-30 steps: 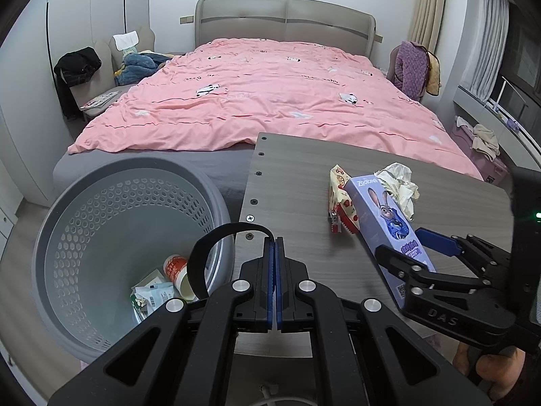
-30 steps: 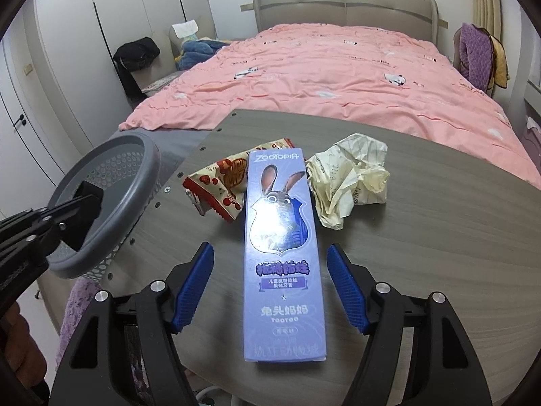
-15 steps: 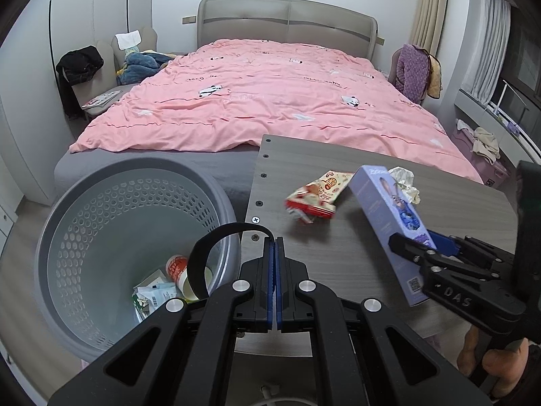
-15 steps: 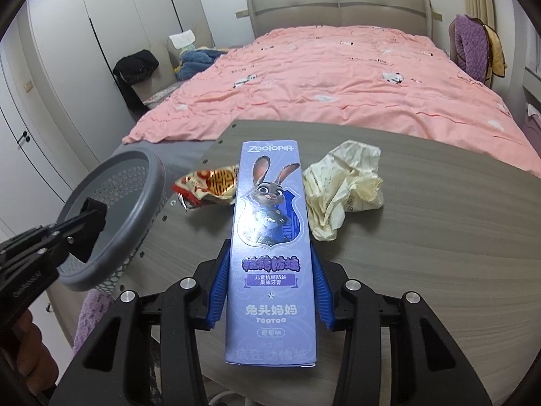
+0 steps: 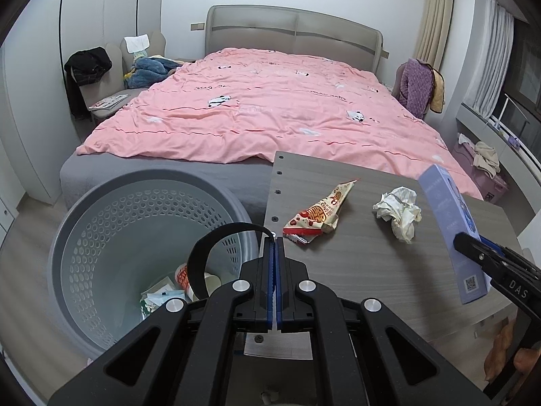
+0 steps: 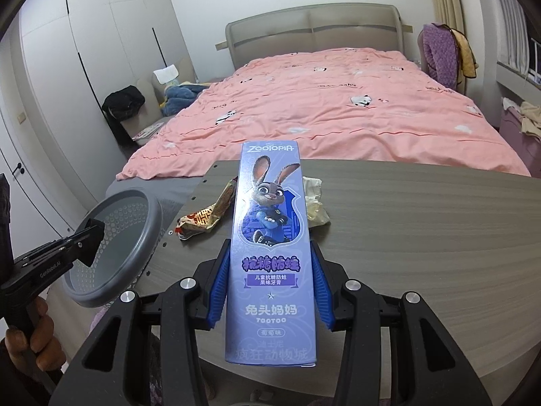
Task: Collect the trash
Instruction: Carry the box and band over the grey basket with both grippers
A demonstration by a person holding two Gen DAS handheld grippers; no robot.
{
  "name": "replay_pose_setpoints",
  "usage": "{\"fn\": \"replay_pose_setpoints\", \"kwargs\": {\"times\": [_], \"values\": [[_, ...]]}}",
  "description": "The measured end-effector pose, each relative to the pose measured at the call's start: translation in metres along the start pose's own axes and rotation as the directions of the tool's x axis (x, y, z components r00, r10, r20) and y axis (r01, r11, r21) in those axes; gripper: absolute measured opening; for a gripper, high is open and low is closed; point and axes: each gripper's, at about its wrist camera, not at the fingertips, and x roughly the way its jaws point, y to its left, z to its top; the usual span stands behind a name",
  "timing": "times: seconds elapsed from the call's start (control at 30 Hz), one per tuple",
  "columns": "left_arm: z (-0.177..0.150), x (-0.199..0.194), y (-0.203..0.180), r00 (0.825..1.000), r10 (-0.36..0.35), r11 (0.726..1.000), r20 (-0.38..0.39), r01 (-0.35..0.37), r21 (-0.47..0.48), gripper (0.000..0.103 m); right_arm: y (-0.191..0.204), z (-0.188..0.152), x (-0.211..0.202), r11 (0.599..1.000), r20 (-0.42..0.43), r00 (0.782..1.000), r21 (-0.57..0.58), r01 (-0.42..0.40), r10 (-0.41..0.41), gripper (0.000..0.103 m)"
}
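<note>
Landmark: we place everything against the grey bin (image 5: 101,237), which stands on the floor just off the bench's (image 5: 355,270) left edge.
Done so far: we see a few bits of rubbish already lying in the bin's bottom.
In hand: the purple toothpaste box (image 6: 270,237) is clear of the bench, well to the right of the bin, gripped near its lower end.
Right tongs (image 6: 270,291): their jaws have just been closing, and the blue pads now press on the box's two long sides.
Left tongs (image 5: 274,270): shut tight on nothing, hovering just beside the bin's rim.
Left to do: the red snack wrapper (image 5: 318,216) lies on the bench nearest the bin; the crumpled paper (image 5: 399,209) sits farther from it, between wrapper and box.
Box axis: its long axis runs away from the right tongs toward the bed (image 5: 270,111), tilted upward, printed face up.
Progress: we judge the task about midway; the box must travel left to the bin, then two pieces follow.
</note>
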Motion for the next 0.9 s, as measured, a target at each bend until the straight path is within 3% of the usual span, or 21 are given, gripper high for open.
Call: {"fn": "replay_pose_setpoints", "kwargs": {"times": [0.23,0.63,0.9], "values": [[-0.003,-0.002,0.027,1.000,-0.008,1.000,-0.013,0.008,-0.026,0.001,0.029,-0.001,0.008,0.997,-0.011,0.998,-0.027,-0.068,0.068,0.043],[0.001,0.012,0.093,0.991,0.131,0.990,-0.037,-0.133,-0.048,0.001,0.123,0.006,0.068,0.960,-0.139,0.965,-0.140,-0.243,0.224,0.043],[0.005,0.027,0.117,0.983,0.174,0.984,-0.057,-0.175,-0.025,0.001,0.180,0.016,0.097,0.927,-0.202,0.939,-0.197,-0.318,0.279,0.043]]}}
